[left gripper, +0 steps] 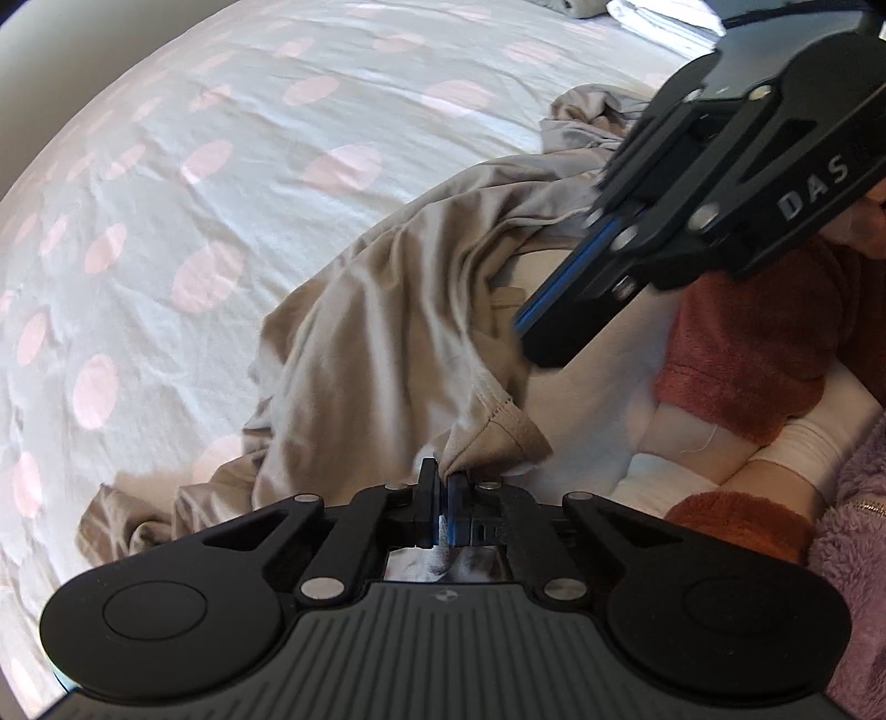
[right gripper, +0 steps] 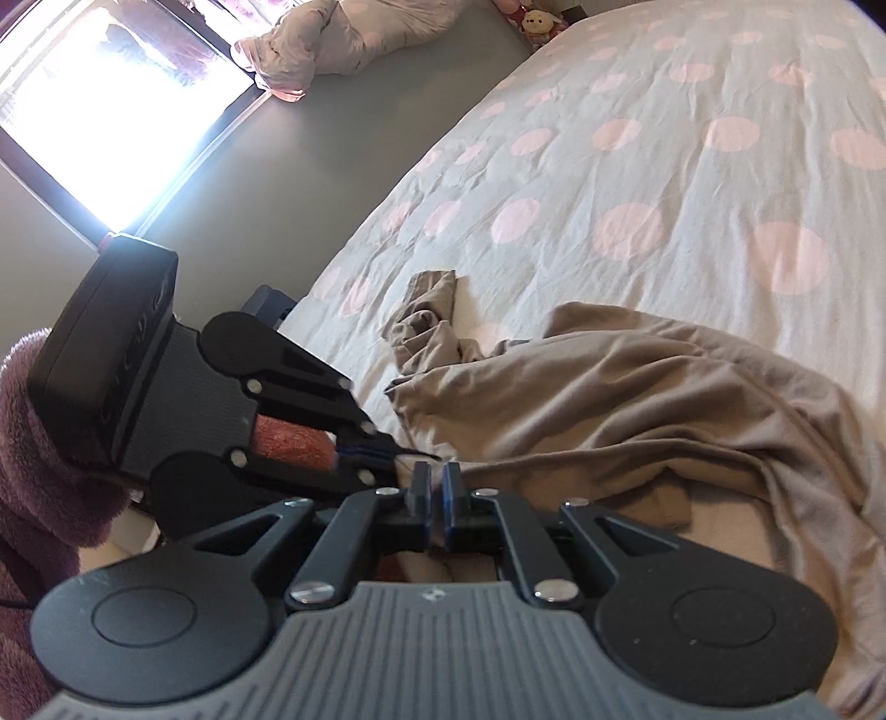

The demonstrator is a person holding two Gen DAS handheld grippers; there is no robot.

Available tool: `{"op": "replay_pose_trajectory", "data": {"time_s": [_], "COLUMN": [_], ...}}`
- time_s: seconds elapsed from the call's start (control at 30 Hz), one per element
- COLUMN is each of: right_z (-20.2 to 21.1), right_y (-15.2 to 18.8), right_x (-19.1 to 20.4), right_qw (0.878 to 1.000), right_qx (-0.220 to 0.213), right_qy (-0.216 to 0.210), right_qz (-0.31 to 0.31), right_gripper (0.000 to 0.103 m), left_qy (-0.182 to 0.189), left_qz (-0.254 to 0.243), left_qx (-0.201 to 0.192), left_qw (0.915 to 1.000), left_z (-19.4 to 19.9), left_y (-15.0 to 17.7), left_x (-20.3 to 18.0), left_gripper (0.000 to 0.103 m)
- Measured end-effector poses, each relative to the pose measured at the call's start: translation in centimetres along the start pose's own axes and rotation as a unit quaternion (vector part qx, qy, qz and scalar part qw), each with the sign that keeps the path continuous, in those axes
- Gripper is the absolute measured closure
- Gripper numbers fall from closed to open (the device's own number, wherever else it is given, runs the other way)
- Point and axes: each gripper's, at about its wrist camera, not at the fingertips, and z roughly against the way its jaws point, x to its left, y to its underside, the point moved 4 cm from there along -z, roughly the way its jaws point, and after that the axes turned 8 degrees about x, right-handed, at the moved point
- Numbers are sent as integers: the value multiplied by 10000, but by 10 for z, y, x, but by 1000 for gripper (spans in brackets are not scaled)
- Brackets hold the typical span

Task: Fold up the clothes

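Note:
A beige garment lies crumpled on the spotted bedcover. In the left wrist view my left gripper is shut on the garment's stitched hem corner, which bunches up between the pads. My right gripper hangs over the garment from the upper right, its tips clear of the cloth. In the right wrist view the right gripper shows a narrow slit between its fingers with nothing pinched in it; the beige garment spreads just beyond. The left gripper is close by on the left.
A person's fluffy purple sleeve and rust-red fleece are at the bed's near edge. Folded white laundry lies at the far side. A bright window, grey floor, a bundled duvet and a soft toy are beyond the bed.

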Motion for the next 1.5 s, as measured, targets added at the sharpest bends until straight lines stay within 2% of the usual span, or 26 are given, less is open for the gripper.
{"op": "replay_pose_trajectory", "data": {"time_s": [0.23,0.4,0.53,0.7,0.8,0.87,0.93,1.03,1.23,1.37,1.5], "right_z": [60,100,103,78,57,38,19,-2,-23,-29,-27], "right_y": [10,23,36,49,52,55,61,64,58,56,57], "right_x": [-37,-70,-77,-58,-41,-30,-25,-26,-41,-49,-48], "right_qw": [9912,9752,9604,9345,9197,9017,8768,8529,8345,8377,8437], "right_qx": [111,299,679,1308,1556,1816,2111,2453,2823,2999,3024], "right_qy": [1280,2164,2567,2636,2434,2377,2413,2370,2338,2210,2154], "right_qz": [305,352,844,2004,2658,3123,3583,3953,4113,3993,3877], "right_gripper": [93,93,93,93,90,83,83,83,83,84,97], "left_qy": [-493,-788,-931,-958,-971,-965,-957,-920,-800,-720,-645], "left_qz": [231,503,830,898,902,900,886,898,969,1034,1149], "left_qx": [47,84,49,82,123,143,149,124,26,-35,-102], "left_qw": [9985,9956,9922,9913,9911,9912,9913,9916,9921,9920,9912], "left_z": [15,21,24,21,16,13,12,10,6,4,3], "left_y": [1,1,1,-3,-4,-4,-3,-3,-3,-2,0], "left_x": [31,60,79,89,90,90,90,92,96,100,104], "left_gripper": [102,102,102,102,102,102,102,102,102,102,102]}}
